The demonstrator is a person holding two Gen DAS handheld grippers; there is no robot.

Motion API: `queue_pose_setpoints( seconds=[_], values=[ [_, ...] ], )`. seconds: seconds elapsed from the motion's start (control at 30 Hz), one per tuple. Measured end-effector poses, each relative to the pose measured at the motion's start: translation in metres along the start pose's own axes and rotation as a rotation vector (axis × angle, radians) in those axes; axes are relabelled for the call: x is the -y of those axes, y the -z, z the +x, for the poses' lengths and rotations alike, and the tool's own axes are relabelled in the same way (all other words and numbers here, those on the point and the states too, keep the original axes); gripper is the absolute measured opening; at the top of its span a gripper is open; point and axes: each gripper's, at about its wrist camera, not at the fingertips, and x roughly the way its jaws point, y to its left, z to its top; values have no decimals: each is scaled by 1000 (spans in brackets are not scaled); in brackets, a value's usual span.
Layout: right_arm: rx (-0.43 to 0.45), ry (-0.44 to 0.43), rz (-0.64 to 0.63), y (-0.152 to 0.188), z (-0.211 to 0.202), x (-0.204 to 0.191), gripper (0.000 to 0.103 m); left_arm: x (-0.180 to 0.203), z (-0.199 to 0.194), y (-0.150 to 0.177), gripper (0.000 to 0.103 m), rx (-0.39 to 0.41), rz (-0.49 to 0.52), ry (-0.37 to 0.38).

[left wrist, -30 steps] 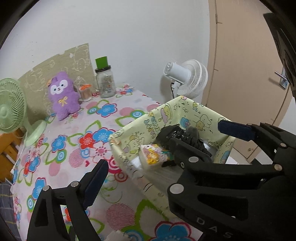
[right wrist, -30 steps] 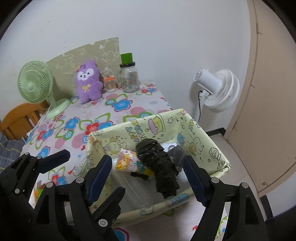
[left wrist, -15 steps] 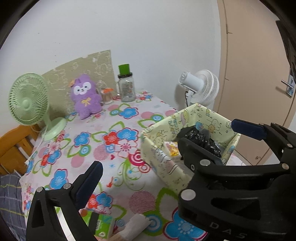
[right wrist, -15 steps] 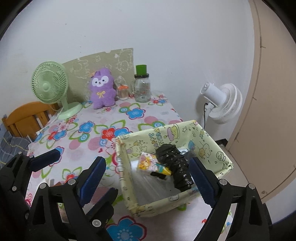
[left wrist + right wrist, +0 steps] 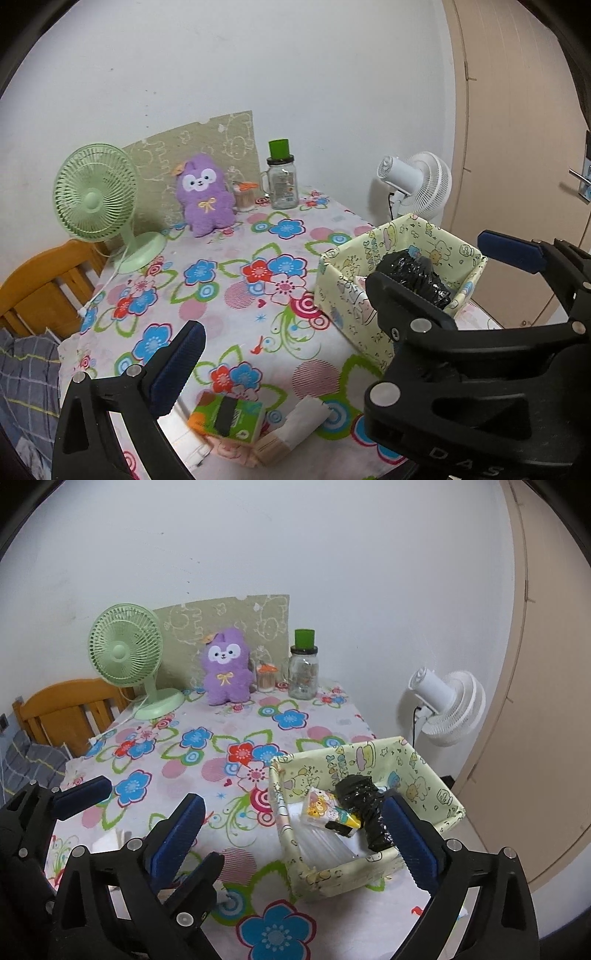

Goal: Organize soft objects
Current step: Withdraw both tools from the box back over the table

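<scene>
Near the tabletop's front edge lies our green tissue pack [image 5: 227, 419], soft and light; we'd pinch its middle. Left tool [image 5: 332, 314] and right tool [image 5: 295, 834] gape, empty.

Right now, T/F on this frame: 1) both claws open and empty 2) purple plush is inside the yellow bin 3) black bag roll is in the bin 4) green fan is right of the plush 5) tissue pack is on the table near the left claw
1) True. The left claw and right claw are both open, holding nothing.
2) False. The purple plush stands at the table's far edge, outside the yellow bin.
3) True. The black bag roll lies in the bin.
4) False. The green fan is left of the plush.
5) True. The tissue pack lies on the table below the left claw.
</scene>
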Motion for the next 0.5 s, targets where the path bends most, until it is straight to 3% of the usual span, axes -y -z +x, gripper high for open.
queue_pose_setpoints(
  seconds=[0.5],
  values=[
    [32,-13,-26,4,-22,-32,103,-25,-26,17,103,21,-32,-23]
  ],
)
